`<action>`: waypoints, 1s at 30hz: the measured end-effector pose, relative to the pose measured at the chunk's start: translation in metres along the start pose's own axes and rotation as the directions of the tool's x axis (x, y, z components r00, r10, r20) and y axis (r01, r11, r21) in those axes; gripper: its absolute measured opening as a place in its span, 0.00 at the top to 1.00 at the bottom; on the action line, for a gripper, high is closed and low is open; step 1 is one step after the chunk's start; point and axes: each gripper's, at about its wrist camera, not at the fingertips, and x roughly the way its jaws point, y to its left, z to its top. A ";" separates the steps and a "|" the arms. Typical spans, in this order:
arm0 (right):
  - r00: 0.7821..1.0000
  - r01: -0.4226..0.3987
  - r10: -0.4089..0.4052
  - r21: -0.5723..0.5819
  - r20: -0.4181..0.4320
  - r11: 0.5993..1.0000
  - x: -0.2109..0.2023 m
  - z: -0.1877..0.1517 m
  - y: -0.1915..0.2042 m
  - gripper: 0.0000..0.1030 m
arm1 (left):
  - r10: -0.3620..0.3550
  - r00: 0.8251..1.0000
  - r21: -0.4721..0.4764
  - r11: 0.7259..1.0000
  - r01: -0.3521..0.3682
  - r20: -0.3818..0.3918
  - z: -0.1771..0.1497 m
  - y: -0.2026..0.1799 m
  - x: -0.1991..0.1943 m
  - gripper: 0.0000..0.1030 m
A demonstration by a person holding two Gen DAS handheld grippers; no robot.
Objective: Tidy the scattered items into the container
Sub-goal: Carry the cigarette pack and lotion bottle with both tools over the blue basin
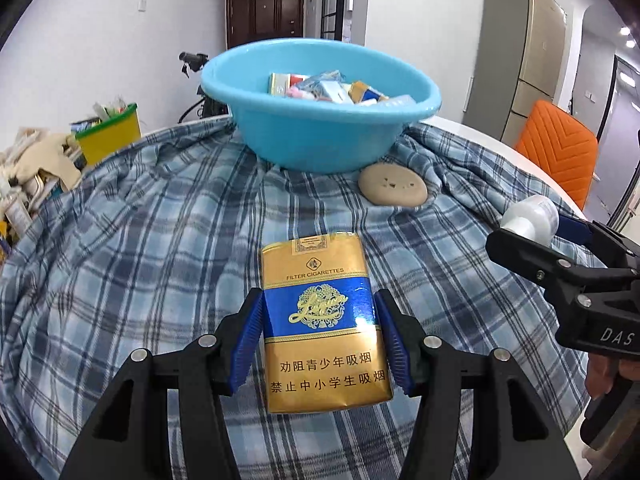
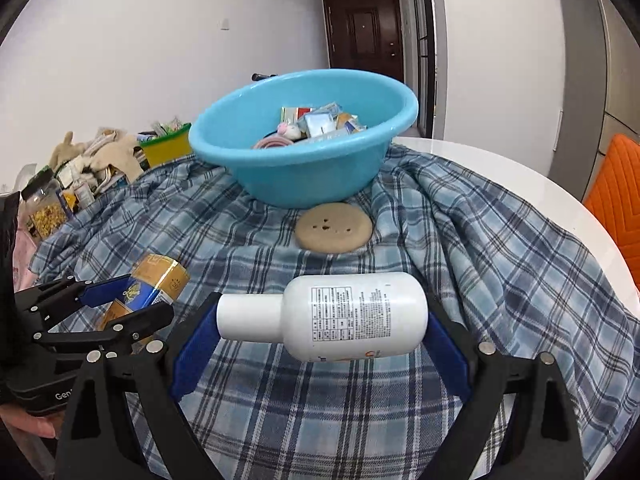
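The gold-and-blue cigarette pack (image 1: 324, 328) sits low in the centre of the left wrist view, label up, pinched by its long sides between the blue pads of the left gripper (image 1: 320, 336); in the right wrist view it shows at the lower left (image 2: 148, 288). The white plastic bottle (image 2: 340, 316) lies crosswise at the centre of the right wrist view, cap toward the left of the frame, with the jaws of the right gripper (image 2: 320, 344) spread wide and pressing on its cap end and its base. In the left wrist view that bottle appears at the right edge (image 1: 532, 220).

Above both, in the upper centre, the light blue basin (image 1: 320, 120) stands on the plaid cloth (image 1: 140, 240), already holding packs and small packets. A flat tan round pad (image 2: 334, 228) lies just in front of the basin, touching its base in the right wrist view. The cloth covers a white round worktop (image 2: 520, 184). An orange chair (image 1: 556, 152) stands at the right edge, a yellow bin (image 1: 108, 136) at the left.
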 end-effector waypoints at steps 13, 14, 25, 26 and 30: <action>0.998 0.020 -0.018 -0.029 0.066 0.999 -0.017 0.029 0.002 0.10 | 0.015 0.999 0.028 0.999 -0.016 0.038 0.029 0.003 -0.013 0.44; 0.996 0.023 -0.021 -0.030 0.082 0.999 -0.021 0.035 0.002 0.10 | 0.019 0.998 0.034 0.999 -0.021 0.053 0.036 0.002 -0.017 0.44; 0.955 0.060 -0.041 -0.058 0.294 0.997 -0.088 0.105 0.006 0.10 | 0.048 0.949 0.038 0.997 -0.063 0.311 0.117 0.007 -0.098 0.44; 0.950 0.062 -0.041 -0.058 0.309 0.996 -0.093 0.110 0.007 0.10 | 0.048 0.942 0.040 0.997 -0.065 0.332 0.123 0.007 -0.104 0.44; 0.926 0.069 -0.036 -0.074 0.375 0.995 -0.114 0.127 0.015 0.10 | 0.068 0.908 0.046 0.994 -0.096 0.414 0.144 0.006 -0.130 0.43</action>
